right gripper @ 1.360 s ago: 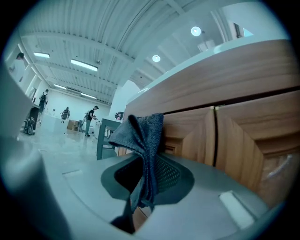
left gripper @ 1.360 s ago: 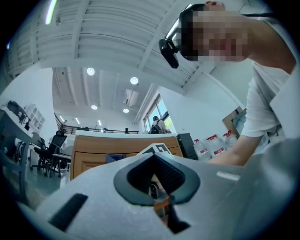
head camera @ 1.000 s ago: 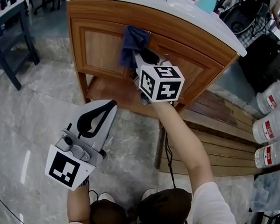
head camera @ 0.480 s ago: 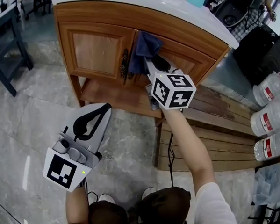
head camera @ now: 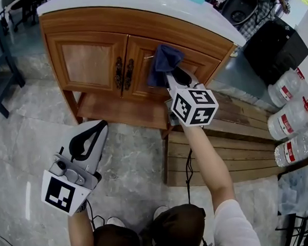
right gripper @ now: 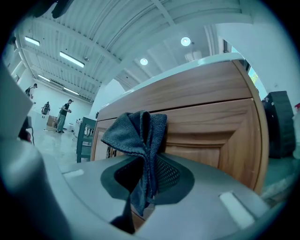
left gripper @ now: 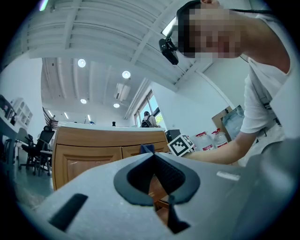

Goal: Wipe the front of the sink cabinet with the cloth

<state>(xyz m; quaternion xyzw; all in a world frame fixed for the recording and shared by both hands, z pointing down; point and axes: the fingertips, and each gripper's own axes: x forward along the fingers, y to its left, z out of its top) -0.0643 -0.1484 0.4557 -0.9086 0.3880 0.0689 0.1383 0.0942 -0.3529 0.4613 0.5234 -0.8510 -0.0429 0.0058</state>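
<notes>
The wooden sink cabinet (head camera: 94,61) with a white top stands ahead, its two doors closed. A dark blue cloth (head camera: 162,63) is pressed against the right door (head camera: 192,66), pinched in my right gripper (head camera: 175,77), which is shut on it. In the right gripper view the cloth (right gripper: 140,140) sticks up from between the jaws against the cabinet front (right gripper: 206,122). My left gripper (head camera: 90,136) hangs low over the floor at the left, shut with nothing in it; its tips meet in the left gripper view (left gripper: 152,161).
Dark handles (head camera: 123,73) sit where the doors meet. A low shelf (head camera: 122,106) runs under the cabinet. A wooden pallet (head camera: 233,152) lies to the right, with water bottles (head camera: 290,123) beyond it. A dark table leg (head camera: 1,61) stands at the far left.
The cloth and my right gripper have slid rightward across the cabinet front, from the middle onto the right door. My left gripper stayed low and shut.
</notes>
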